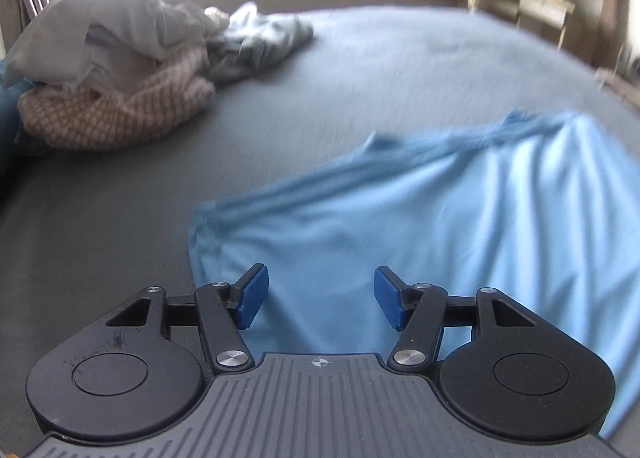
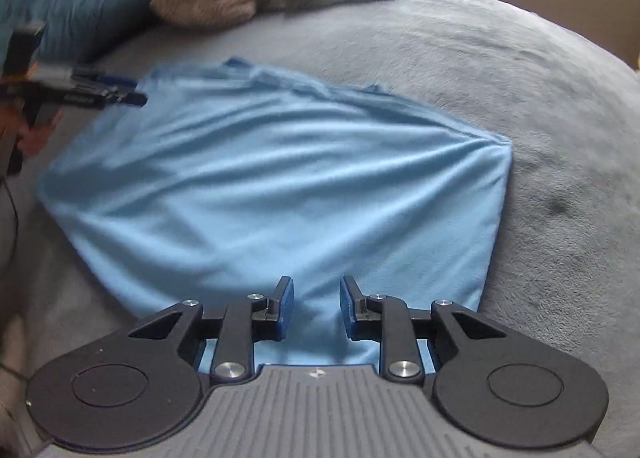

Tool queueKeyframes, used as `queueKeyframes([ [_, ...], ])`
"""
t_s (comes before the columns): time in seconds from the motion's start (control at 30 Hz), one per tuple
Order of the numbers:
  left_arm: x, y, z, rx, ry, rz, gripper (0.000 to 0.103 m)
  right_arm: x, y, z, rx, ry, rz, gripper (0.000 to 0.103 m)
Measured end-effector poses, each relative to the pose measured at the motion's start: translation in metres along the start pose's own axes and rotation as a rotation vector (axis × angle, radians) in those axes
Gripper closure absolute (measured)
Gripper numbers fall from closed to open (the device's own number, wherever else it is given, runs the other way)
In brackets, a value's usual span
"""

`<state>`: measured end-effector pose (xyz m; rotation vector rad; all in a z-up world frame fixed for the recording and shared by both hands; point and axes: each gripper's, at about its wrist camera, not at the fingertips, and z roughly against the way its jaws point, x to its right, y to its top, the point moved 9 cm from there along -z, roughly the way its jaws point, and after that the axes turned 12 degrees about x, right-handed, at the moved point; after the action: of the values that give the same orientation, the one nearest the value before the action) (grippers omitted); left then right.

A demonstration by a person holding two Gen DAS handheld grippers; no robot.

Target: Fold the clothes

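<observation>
The blue shirt (image 2: 276, 194) is lying spread on the grey bed (image 2: 540, 106), toward its near edge, and it is looking partly folded: the right side is ending in a straight crease, the far edge is showing a doubled band of fabric, and no sleeve is sticking out in either view. I am judging that at least 1 fold is done, though blur is hiding the details. Long wrinkles are still running across the cloth, so it is not lying flat yet.

The right gripper (image 2: 316, 308) is hovering over the shirt's near edge with its jaws slightly spread and nothing pinched between them. The left gripper (image 1: 321, 297) is hanging over the shirt's left side with its jaws spread wider, also gripping nothing; in the right wrist view it (image 2: 124, 92) is showing near the shirt's far left corner. Both are looking free of the cloth.

What is left seems to be most of the job: the shirt likely needs smoothing and 1 more fold or so, and a pile of clothes (image 1: 116, 70) is waiting unfolded in a heap at the bed's far left corner.
</observation>
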<state>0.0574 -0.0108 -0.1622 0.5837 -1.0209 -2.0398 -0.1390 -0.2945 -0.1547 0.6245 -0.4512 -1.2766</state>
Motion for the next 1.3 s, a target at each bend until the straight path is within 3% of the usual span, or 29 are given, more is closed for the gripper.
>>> queueKeyframes([
  [0.07,-0.006,-0.004,-0.002,0.003,0.014,0.021,0.044,0.0,-0.034,0.009,-0.087,-0.027,0.104,0.077],
  [0.17,-0.012,-0.006,-0.001,0.004,0.012,0.057,0.044,0.016,-0.073,0.042,-0.187,-0.079,0.15,0.078],
  [0.27,-0.014,-0.006,-0.001,0.008,0.021,0.059,0.041,0.041,-0.097,0.067,-0.305,-0.19,0.17,0.078],
  [0.37,-0.015,-0.007,-0.001,0.011,0.03,0.061,0.039,0.044,-0.067,0.078,-0.207,-0.215,0.125,0.078],
  [0.43,-0.016,-0.008,-0.001,0.013,0.036,0.062,0.038,0.027,-0.036,0.072,-0.098,-0.156,0.09,0.078],
  [0.53,-0.018,-0.008,0.0,0.01,0.04,0.071,0.038,-0.015,-0.011,0.053,-0.015,-0.035,0.136,0.078],
  [0.67,-0.02,-0.008,0.001,0.01,0.043,0.068,0.038,-0.038,-0.017,0.033,-0.045,0.014,0.194,0.078],
  [0.97,-0.021,-0.01,-0.001,0.011,0.041,0.083,0.037,-0.014,-0.034,0.024,-0.08,-0.031,0.105,0.082],
  [1.07,-0.022,-0.01,-0.001,0.011,0.041,0.083,0.037,-0.001,-0.037,0.021,-0.085,-0.097,0.097,0.094],
  [1.17,-0.022,-0.011,-0.001,0.013,0.041,0.085,0.037,0.052,-0.033,0.038,-0.024,-0.392,0.017,0.098],
  [1.27,-0.022,-0.011,-0.001,0.015,0.042,0.085,0.037,0.119,-0.048,0.067,-0.044,-0.685,-0.246,0.097],
  [1.3,-0.022,-0.011,-0.002,0.015,0.042,0.086,0.037,0.121,-0.048,0.07,-0.035,-0.697,-0.261,0.097],
])
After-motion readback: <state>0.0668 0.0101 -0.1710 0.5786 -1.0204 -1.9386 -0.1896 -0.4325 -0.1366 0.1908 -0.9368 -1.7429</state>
